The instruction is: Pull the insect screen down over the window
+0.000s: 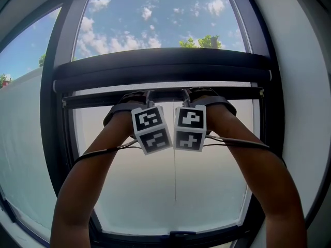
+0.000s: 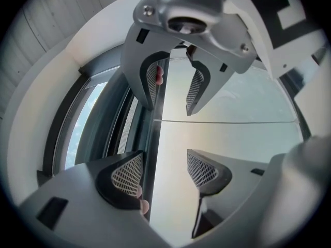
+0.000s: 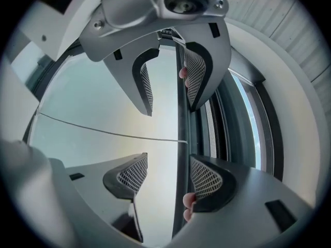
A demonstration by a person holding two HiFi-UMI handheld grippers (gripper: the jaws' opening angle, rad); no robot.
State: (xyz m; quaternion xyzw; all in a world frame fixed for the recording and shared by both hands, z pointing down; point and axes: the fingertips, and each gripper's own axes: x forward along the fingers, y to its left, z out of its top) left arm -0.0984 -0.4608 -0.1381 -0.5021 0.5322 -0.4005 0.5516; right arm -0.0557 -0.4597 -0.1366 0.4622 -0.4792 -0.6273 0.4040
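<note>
- The right gripper (image 3: 168,164) is seen with its jaws apart. A dark screen bar (image 3: 181,112) stands between them, close to one pad, though contact cannot be told surely.
- Fingertips (image 3: 189,201) are seen against the bar.
- A thin cord (image 3: 103,129) is stretched across the pale screen (image 3: 93,97) to the bar.
- The left gripper (image 3: 170,107) is seen above, jaws likewise apart.

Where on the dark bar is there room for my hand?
Bare bar shows left of the left gripper, up to the window frame, and right of the right gripper, up to the frame there. The middle is crowded: both grippers sit side by side, with the cord hanging below.
</note>
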